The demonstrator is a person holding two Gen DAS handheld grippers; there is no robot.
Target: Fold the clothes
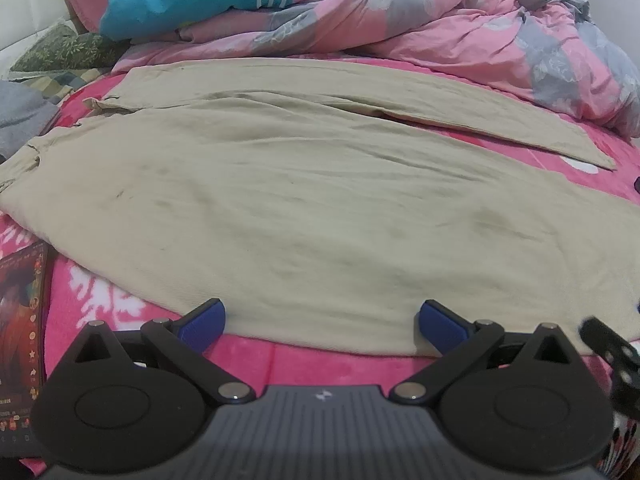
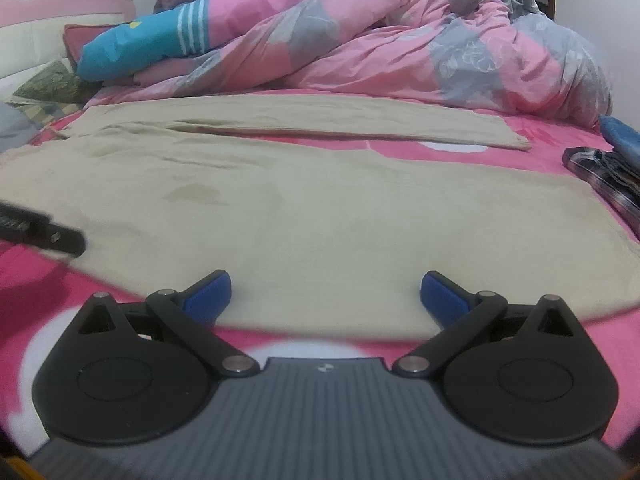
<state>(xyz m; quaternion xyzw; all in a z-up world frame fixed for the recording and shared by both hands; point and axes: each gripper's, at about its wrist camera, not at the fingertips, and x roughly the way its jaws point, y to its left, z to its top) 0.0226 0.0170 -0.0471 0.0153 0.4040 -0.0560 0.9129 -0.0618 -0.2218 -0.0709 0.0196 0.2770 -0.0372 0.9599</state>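
Observation:
Beige trousers (image 1: 304, 200) lie spread flat on a pink bedspread (image 1: 320, 364), waist to the left and legs running right, the far leg splayed away. They also show in the right wrist view (image 2: 320, 216). My left gripper (image 1: 320, 326) is open and empty, its blue pads (image 1: 202, 326) at the near hem edge of the trousers. My right gripper (image 2: 325, 298) is open and empty at the same near edge, further right. Each gripper's black tip shows at the side of the other's view.
A crumpled pink and grey duvet (image 1: 460, 32) and a blue cushion (image 1: 180, 0) pile up at the back. Dark folded clothes (image 2: 608, 180) lie at the right. A grey garment (image 1: 20, 116) and a printed sheet (image 1: 20, 320) lie at the left.

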